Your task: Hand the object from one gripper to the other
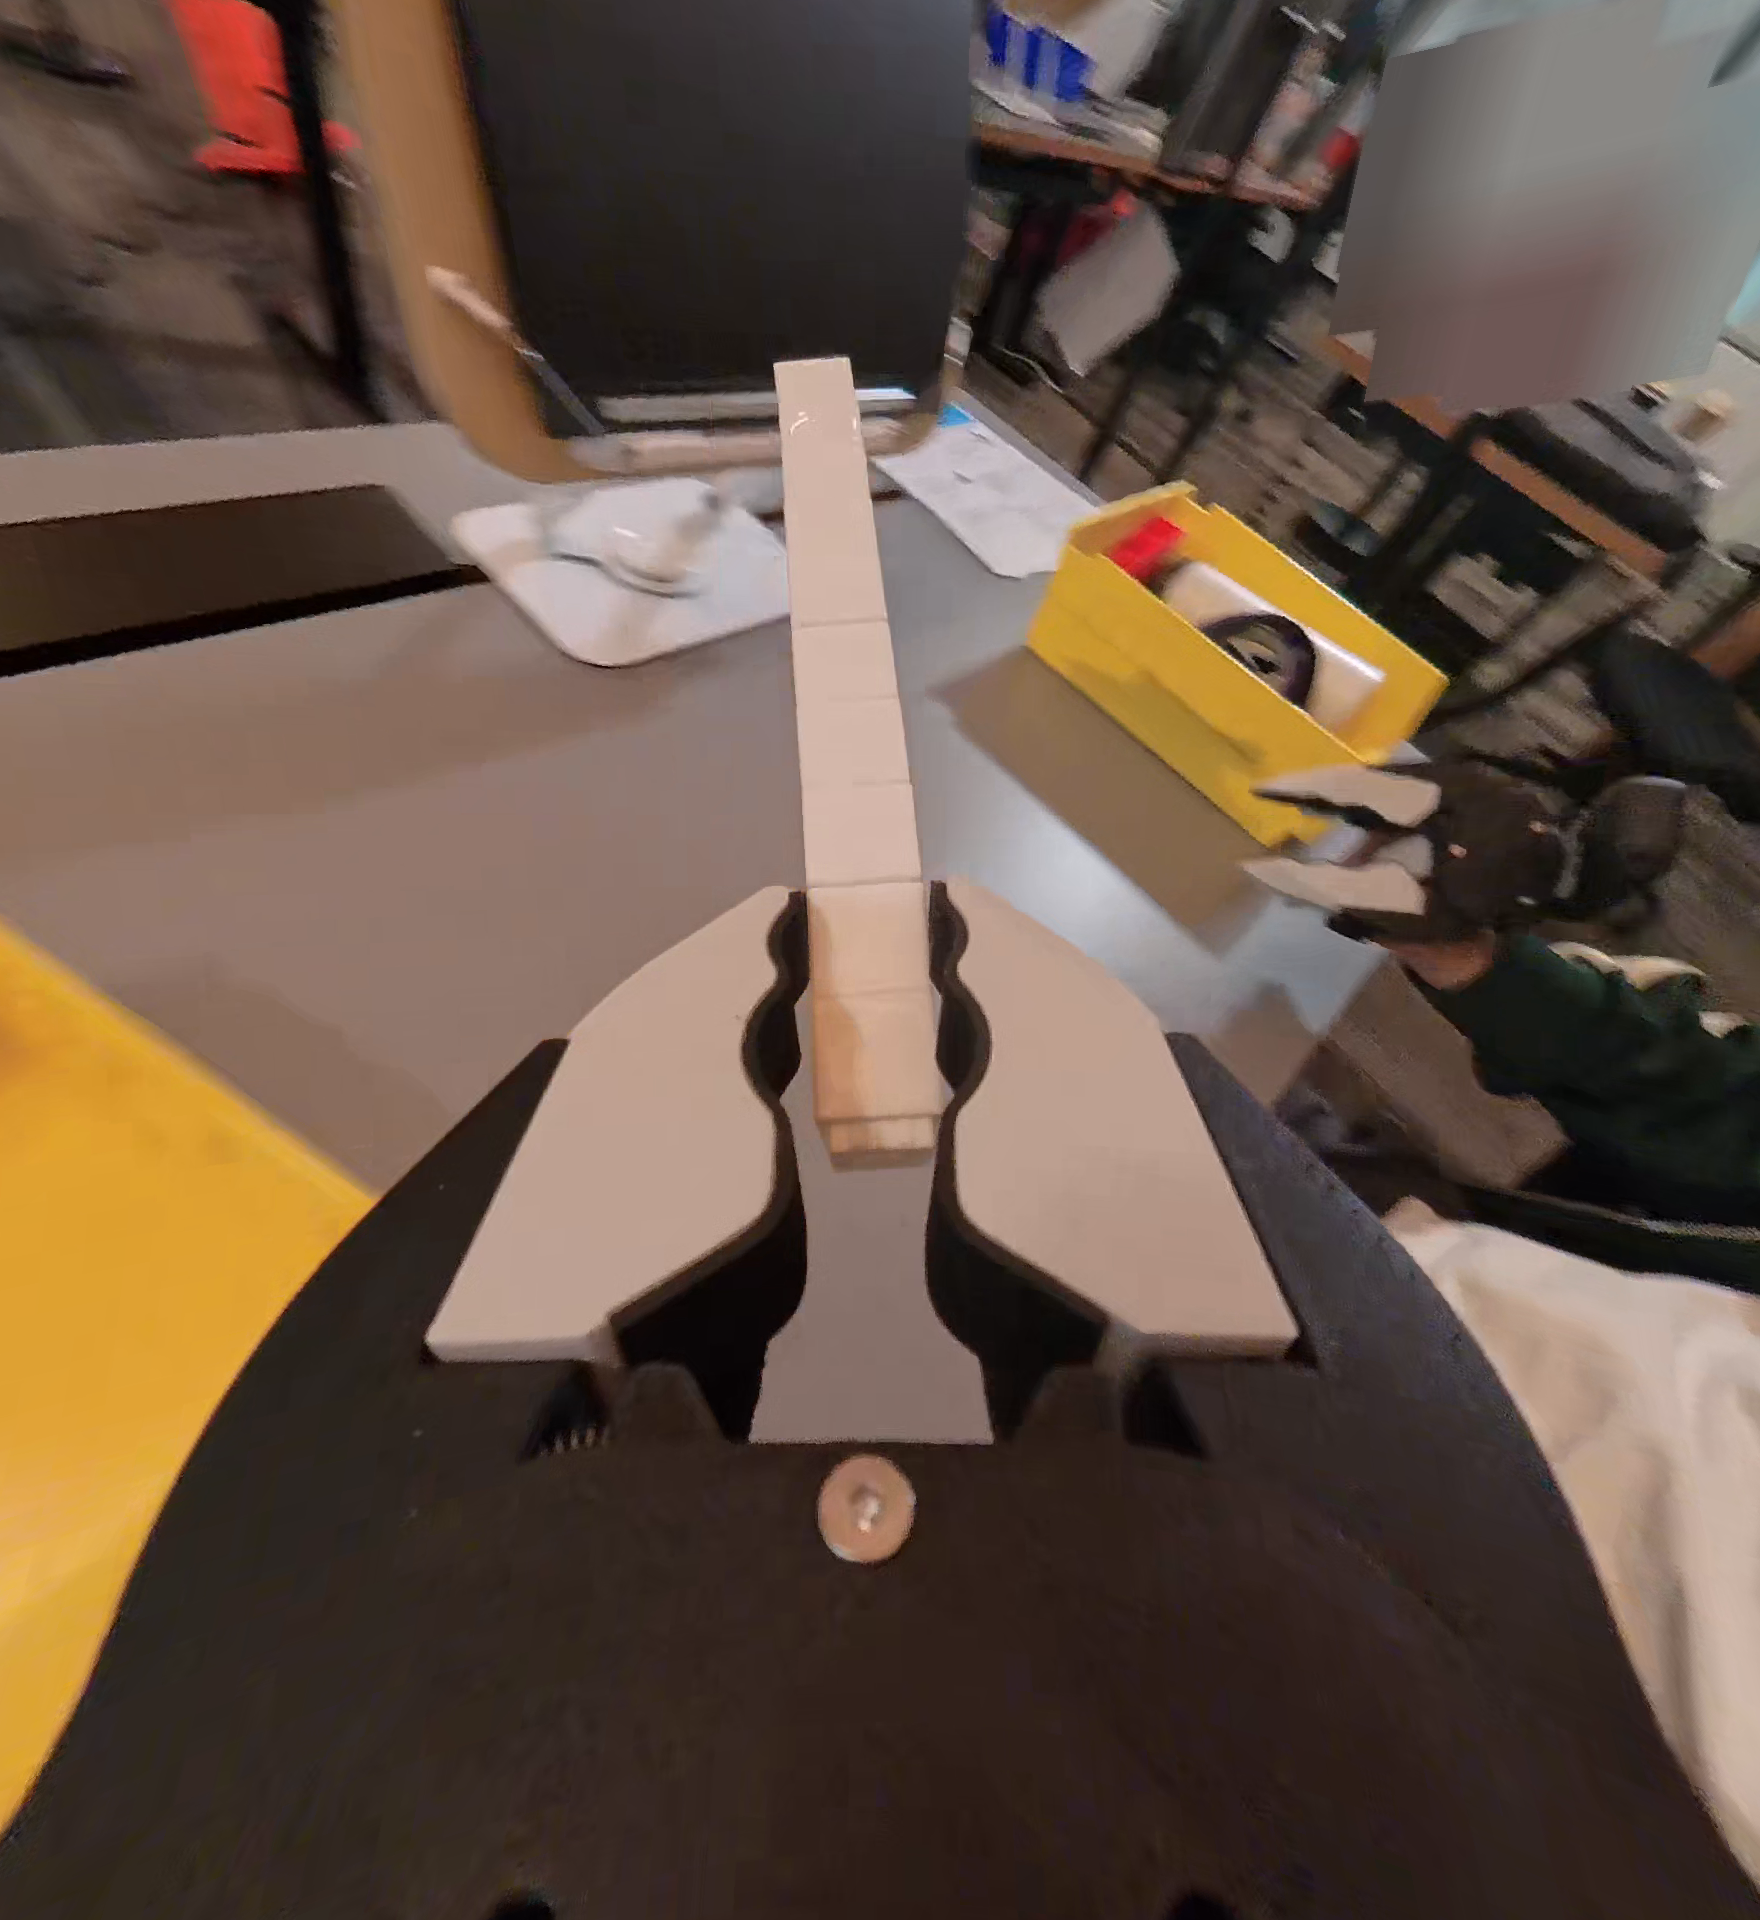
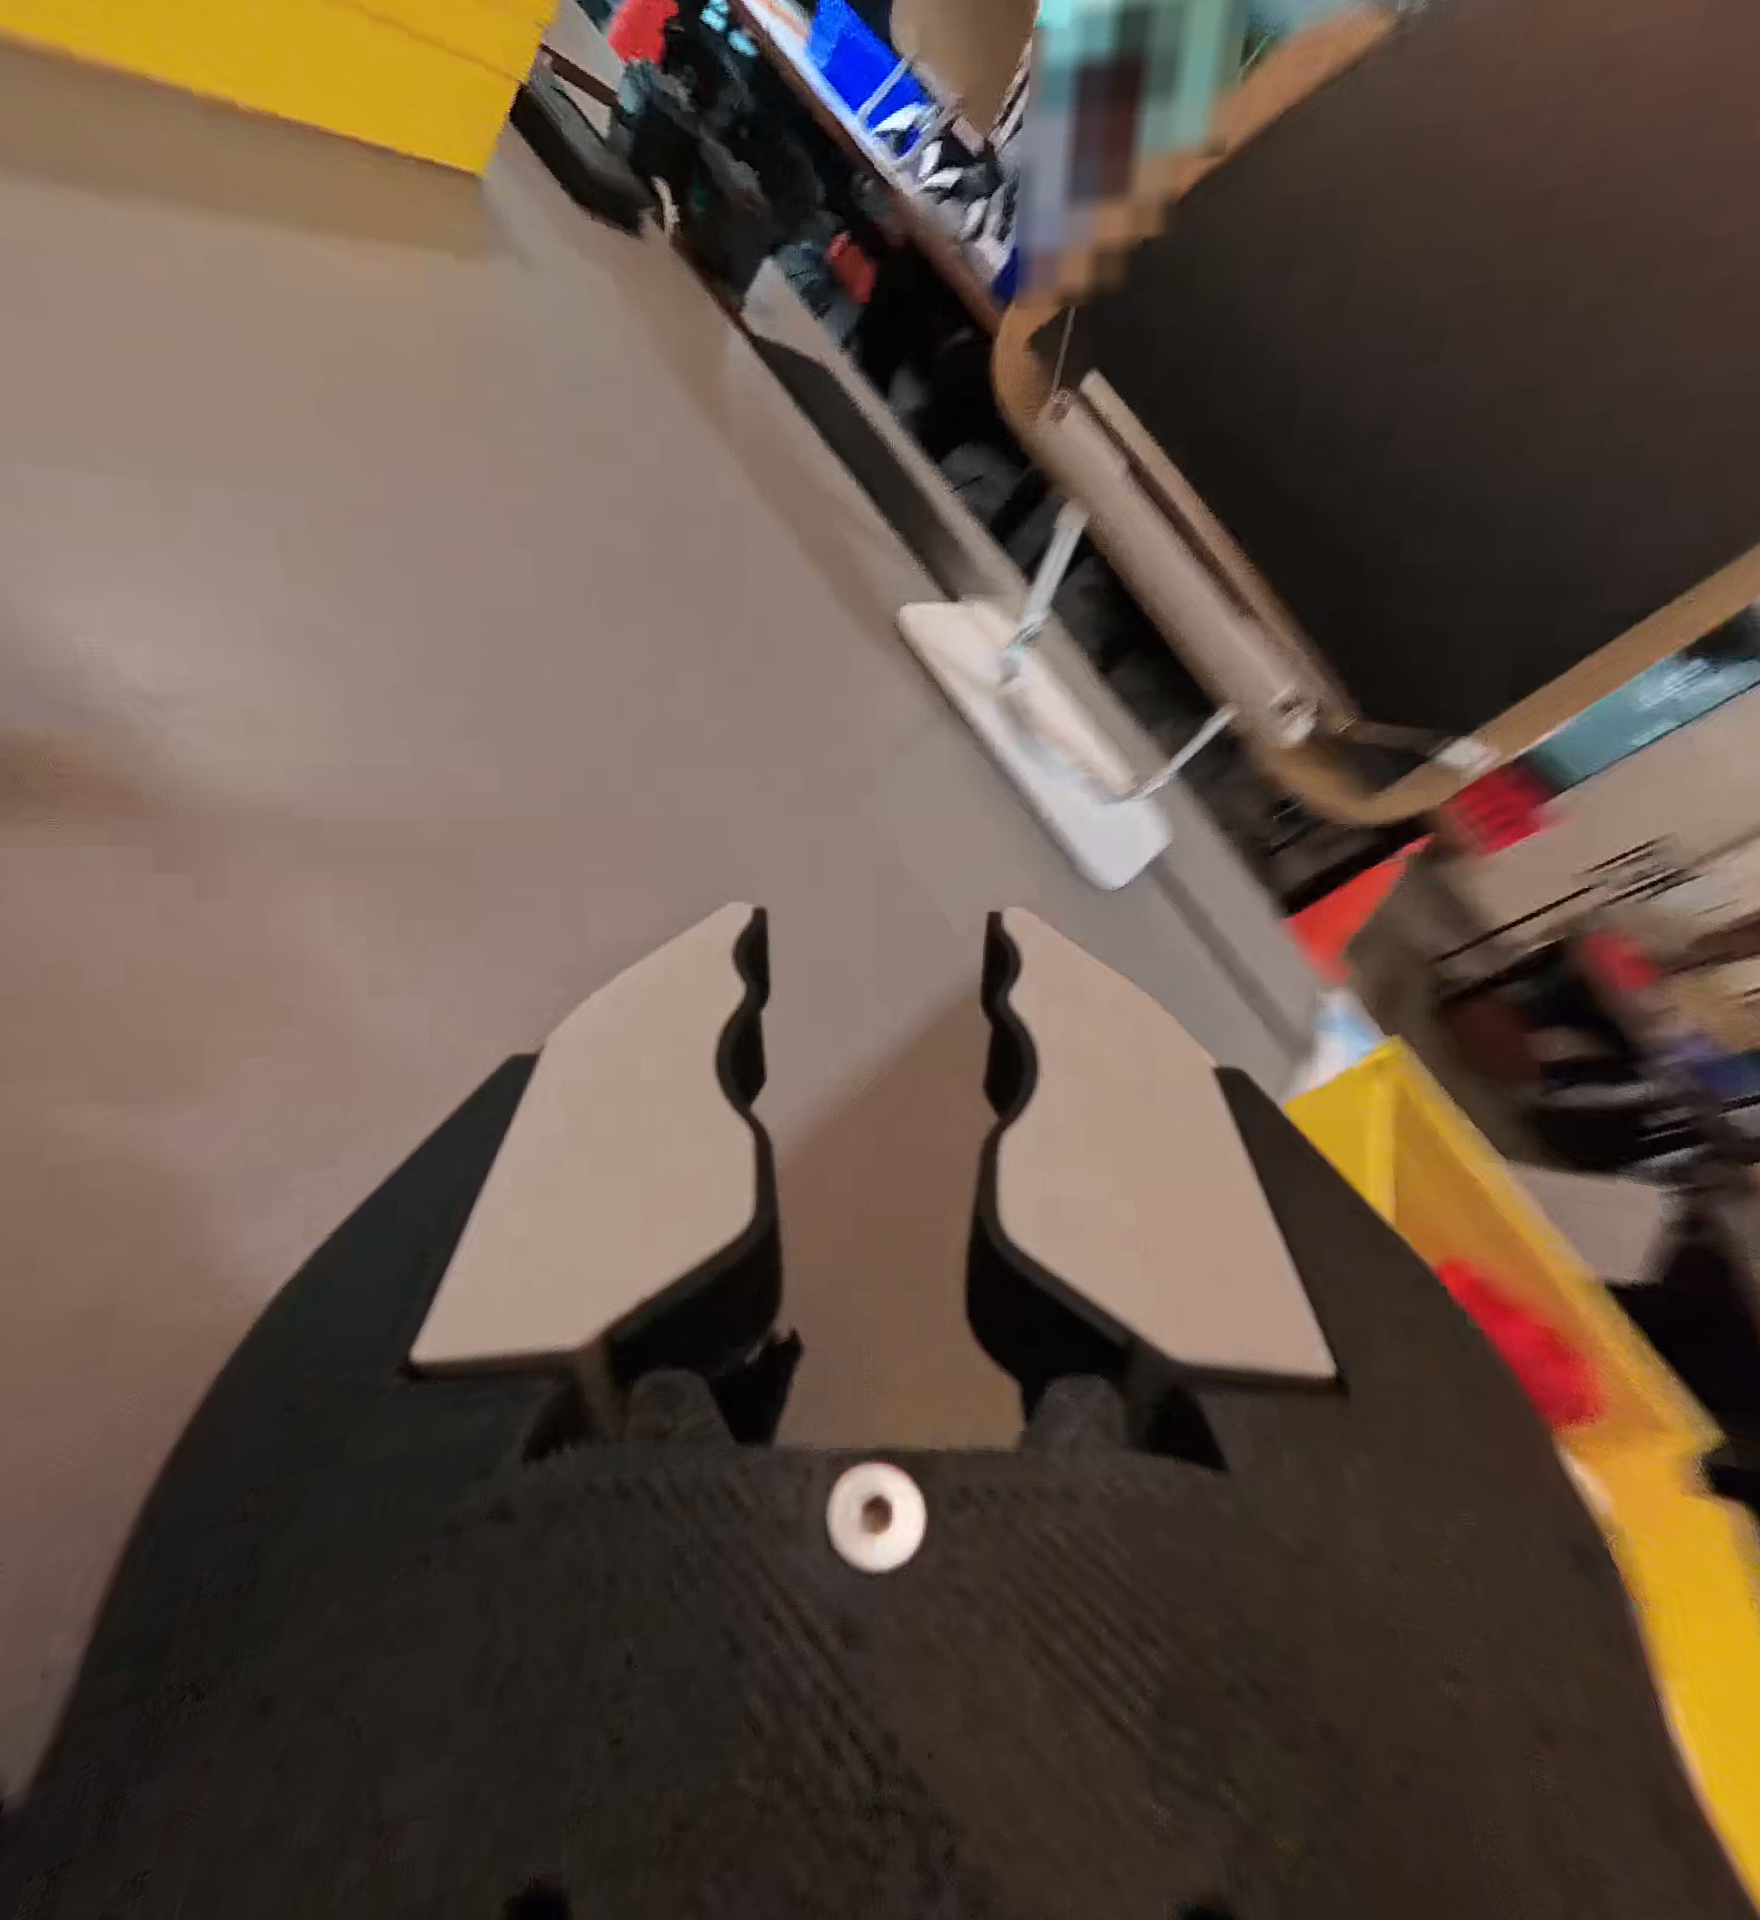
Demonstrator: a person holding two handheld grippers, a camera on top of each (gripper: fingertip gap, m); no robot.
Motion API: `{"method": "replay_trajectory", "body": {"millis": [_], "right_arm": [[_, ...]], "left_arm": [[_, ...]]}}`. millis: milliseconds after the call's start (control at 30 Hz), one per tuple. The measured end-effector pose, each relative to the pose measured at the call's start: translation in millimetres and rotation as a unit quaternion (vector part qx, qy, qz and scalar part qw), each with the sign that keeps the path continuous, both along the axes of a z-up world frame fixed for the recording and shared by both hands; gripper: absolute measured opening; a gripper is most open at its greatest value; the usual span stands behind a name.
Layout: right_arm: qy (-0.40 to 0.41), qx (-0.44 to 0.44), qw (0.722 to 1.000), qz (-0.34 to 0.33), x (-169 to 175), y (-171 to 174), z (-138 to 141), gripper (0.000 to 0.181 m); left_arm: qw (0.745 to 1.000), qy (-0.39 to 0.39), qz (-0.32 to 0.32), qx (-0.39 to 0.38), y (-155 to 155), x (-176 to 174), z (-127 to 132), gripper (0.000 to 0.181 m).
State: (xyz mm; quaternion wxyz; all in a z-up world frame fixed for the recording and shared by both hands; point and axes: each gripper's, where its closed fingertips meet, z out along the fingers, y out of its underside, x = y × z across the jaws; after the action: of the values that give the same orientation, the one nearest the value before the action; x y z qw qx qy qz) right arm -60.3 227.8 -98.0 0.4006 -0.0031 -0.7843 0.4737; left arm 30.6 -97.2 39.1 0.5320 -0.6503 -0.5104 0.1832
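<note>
The left gripper (image 1: 868, 935) clamps one end of a long white segmented bar (image 1: 840, 665), which juts forward above a grey table (image 1: 336, 831). The right gripper (image 2: 876, 940), jaws apart and empty, hovers near a yellow bin (image 1: 1146, 665). No legible writing shows.

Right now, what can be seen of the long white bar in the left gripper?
The white bar is a long, thin, glossy strip crossed by seams into square segments, like tiles on a pale wooden-looking backing exposed at its near end. The left gripper is shut on that near end; the rest juts forward, raised over the grey table. Nothing else touches it. The right gripper, off to the side, stands apart, open.
</note>
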Motion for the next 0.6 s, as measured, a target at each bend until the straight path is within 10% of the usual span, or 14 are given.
{"method": "replay_trajectory", "body": {"millis": [233, 600], "right_arm": [[0.166, 0.073, 0.983, 0.014, 22, -15, 9, 0.047], [0.122, 0.113, 0.986, 0.031, 13, -7, -14, 0.048]], "left_arm": [[0.984, -0.068, -0.162, -0.026, 123, -11, -37, 0.022], [0.933, -0.183, -0.308, -0.032, 228, 3, -116, 0.022]]}}
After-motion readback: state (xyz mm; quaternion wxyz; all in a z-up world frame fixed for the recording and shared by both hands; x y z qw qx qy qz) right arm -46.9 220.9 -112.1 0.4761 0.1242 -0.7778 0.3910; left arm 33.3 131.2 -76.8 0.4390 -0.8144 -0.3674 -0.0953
